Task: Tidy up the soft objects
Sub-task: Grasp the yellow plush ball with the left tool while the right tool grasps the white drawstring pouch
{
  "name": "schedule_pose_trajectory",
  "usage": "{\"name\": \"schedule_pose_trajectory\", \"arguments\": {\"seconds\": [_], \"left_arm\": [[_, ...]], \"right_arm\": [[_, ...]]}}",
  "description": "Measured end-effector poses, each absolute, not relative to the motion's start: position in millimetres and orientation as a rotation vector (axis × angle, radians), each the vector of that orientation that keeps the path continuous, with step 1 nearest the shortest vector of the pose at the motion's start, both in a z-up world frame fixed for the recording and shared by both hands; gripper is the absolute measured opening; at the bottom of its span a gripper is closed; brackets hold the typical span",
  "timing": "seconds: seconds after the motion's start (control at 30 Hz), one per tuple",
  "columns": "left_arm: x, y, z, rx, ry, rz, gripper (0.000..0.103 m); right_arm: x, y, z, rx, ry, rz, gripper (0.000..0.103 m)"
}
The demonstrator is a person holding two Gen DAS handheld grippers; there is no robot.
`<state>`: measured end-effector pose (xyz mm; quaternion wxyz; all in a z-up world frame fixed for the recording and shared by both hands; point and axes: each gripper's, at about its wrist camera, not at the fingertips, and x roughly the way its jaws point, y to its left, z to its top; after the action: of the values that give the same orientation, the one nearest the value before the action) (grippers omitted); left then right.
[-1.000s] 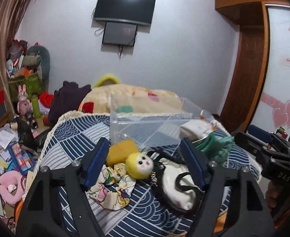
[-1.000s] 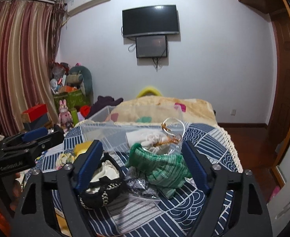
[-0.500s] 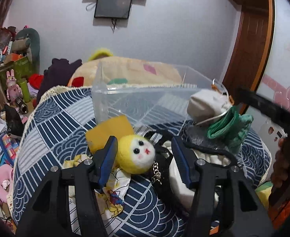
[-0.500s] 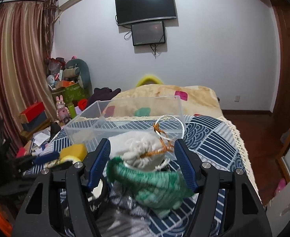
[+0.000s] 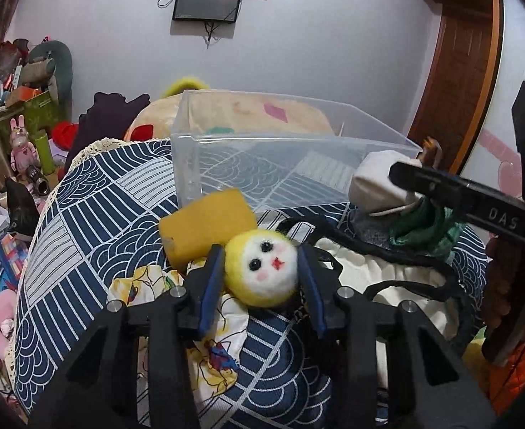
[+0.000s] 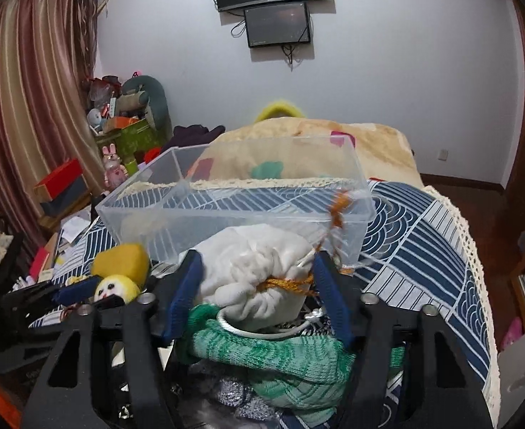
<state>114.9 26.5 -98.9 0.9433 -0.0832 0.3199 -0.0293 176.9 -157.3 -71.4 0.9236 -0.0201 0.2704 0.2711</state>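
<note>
A clear plastic bin (image 5: 291, 164) stands empty on the blue patterned cloth (image 5: 94, 221); it also shows in the right wrist view (image 6: 233, 211). My left gripper (image 5: 262, 271) has its blue pads against both sides of a yellow plush ball with a white face (image 5: 262, 271). A yellow sponge (image 5: 205, 225) lies just behind it. My right gripper (image 6: 258, 286) is closed around a white drawstring pouch (image 6: 255, 279), which rests on a green knit cloth (image 6: 273, 357). The pouch also shows in the left wrist view (image 5: 373, 186).
A cream bag with black trim (image 5: 387, 271) and a floral cloth (image 5: 219, 332) lie by the left gripper. A bed with a beige blanket (image 6: 319, 143) is behind the bin. Clutter and toys (image 5: 23, 150) fill the floor at left. A door (image 5: 455, 82) is at right.
Both grippers moved forward and down and narrowed. The left one closed onto the yellow plush ball; the right one closed around the white pouch.
</note>
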Motion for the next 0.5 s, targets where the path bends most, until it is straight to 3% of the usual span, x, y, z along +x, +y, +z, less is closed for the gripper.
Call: {"name": "schedule_pose_trajectory", "arguments": {"seconds": [0.27, 0.5], "left_arm": [[106.7, 30.2, -89.0, -0.181, 0.627, -0.062, 0.041], [98.2, 29.3, -73.8, -0.180, 0.579, -0.063, 0.041]], "right_arm": [[172.9, -159.2, -71.6, -0.056, 0.557, 0.582, 0.031], [158.4, -161.8, -55.6, -0.057, 0.486, 0.589, 0.027]]}}
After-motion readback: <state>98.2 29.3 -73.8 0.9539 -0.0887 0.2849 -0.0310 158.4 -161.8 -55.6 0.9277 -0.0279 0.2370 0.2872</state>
